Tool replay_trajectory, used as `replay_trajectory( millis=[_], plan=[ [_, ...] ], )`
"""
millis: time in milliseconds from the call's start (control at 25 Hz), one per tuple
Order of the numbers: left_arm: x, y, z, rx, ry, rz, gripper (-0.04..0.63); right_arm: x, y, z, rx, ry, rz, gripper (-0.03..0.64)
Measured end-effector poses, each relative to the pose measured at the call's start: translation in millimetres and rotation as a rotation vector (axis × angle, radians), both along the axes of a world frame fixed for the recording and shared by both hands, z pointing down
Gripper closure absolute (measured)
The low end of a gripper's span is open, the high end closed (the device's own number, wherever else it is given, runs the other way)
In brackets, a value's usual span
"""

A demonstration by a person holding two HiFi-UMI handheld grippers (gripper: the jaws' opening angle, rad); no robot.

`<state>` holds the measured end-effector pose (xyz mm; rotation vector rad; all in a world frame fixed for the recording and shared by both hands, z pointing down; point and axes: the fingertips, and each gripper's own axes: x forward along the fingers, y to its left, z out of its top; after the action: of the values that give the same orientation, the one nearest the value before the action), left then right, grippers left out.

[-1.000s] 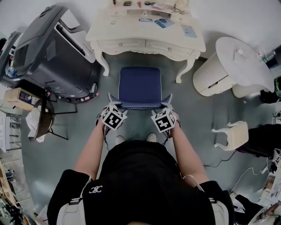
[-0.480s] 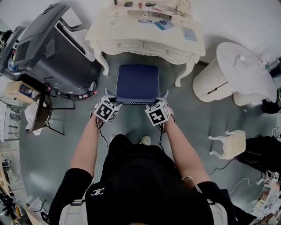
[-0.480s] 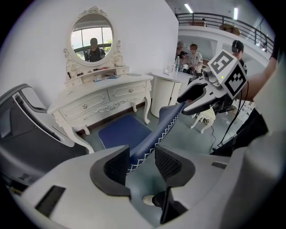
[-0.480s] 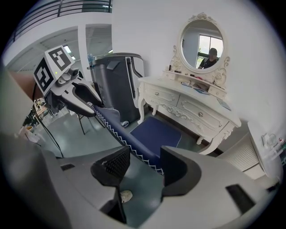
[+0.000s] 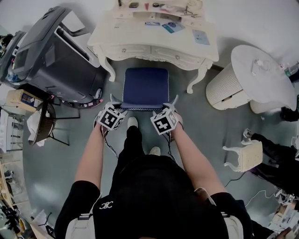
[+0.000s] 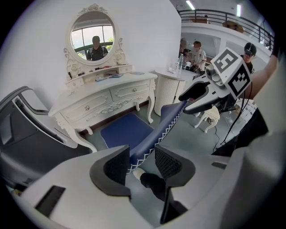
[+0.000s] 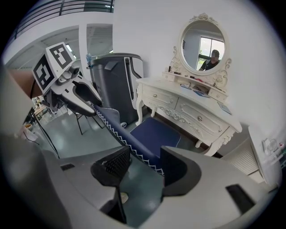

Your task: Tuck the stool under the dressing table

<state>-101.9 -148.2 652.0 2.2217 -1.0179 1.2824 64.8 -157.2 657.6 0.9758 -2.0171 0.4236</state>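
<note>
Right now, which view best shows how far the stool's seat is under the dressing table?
Head view: from above, the stool's blue seat sits between the front legs of the dressing table, its far edge about at the tabletop's front. Both gripper views look along the backrest, showing seat and drawers but not the overlap.

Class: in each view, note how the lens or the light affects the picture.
Head view: fisheye bows the dressing table; light even, shadows faint. Left gripper view: black rounded corners, bright ceiling lights top right. Right gripper view: same corners; the mirror reflects a bright window.
</note>
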Motion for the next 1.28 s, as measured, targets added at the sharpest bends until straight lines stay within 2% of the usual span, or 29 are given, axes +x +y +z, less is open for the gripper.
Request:
replay_trajectory(
  millis=[200,560,1280],
  plan=[
    [1.7,-31.0,1.7,0.038,-0.020,0.014,0.422,1.6,-29.0,2.2,-0.009,0.000,0.013,0.403],
    [-2.7,-93.9,-3.6,0.039,-0.034,0.068,0.422,-1.4,-84.4,-0.6,-0.043,-0.003,0.067,0.402],
    [3.6,-148.2,-4.2,-0.031,0.044,0.198,0.423,2.8,-137.1,-2.9,-0.054,0.057,0.146,0.399]
  ],
)
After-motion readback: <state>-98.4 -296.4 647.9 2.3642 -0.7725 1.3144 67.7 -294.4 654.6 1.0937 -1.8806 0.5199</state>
